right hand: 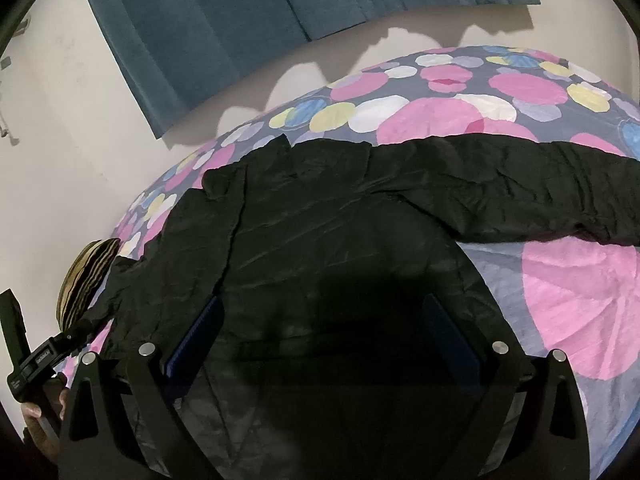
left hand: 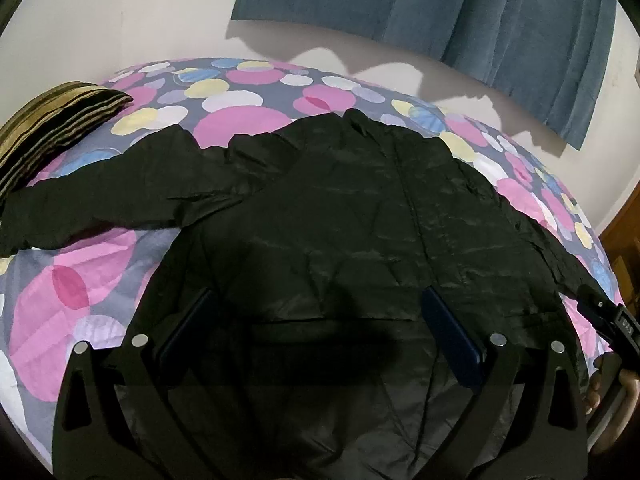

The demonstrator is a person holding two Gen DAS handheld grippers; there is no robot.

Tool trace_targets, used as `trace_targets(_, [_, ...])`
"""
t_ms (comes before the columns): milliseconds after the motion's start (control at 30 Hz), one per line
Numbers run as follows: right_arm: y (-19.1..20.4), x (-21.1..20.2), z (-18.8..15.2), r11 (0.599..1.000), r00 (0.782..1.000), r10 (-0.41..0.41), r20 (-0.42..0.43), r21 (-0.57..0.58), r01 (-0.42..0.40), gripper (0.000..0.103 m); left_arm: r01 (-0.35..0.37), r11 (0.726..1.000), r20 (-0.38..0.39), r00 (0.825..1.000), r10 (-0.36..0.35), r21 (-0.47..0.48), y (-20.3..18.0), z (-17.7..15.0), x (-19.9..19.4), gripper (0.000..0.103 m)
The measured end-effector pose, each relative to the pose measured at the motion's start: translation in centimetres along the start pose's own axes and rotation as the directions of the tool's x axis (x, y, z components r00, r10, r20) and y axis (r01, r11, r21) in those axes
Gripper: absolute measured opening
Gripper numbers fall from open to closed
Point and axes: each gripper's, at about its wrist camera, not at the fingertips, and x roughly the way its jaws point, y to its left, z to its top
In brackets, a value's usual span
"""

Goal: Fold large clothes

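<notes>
A black jacket (left hand: 360,208) is spread flat on the bedsheet (left hand: 80,280); the left gripper (left hand: 320,312) and right gripper (right hand: 324,316) are held above it, fingers wide apart, nothing clamped.

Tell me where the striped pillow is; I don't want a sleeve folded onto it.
The striped pillow lies at the left edge of both views, on the bedsheet, beside the black jacket's outstretched sleeve end.

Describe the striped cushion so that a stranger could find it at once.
Start at the bed with the sheet of pink, yellow and blue circles, where a black jacket lies spread. Follow the jacket's outstretched sleeve towards the bed's edge. The cushion sits just beyond it, the only olive thing with dark stripes.
</notes>
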Motion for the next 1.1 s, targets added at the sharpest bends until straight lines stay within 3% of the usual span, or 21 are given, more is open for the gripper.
trace_targets(1100, [0.51,0.14,-0.45,1.0,1.0,0.014,-0.002,-0.001,-0.014,0.099,0.002,1.0,0.013,1.0,-0.002,-0.009,0.15,0.06,-0.42,0.101])
